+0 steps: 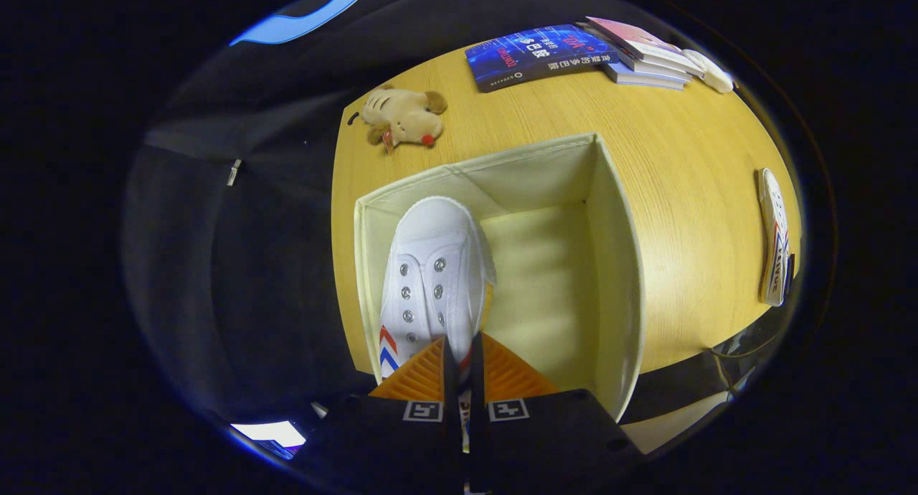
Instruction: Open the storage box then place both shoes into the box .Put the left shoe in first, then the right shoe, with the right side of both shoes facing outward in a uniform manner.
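A white canvas shoe with metal eyelets and red and blue side stripes hangs toe-first over the open cream fabric storage box. It sits on the box's left side, toe pointing toward the far wall. My gripper is shut on the shoe's heel end, with both fingers pressing a thin edge of it between them. The second white shoe lies on the wooden table to the right of the box, well apart from it. The box's right half shows a bare floor.
A plush toy lies on the table beyond the box's far left corner. A blue book and a small stack of books sit at the far edge. The table's left edge runs close beside the box.
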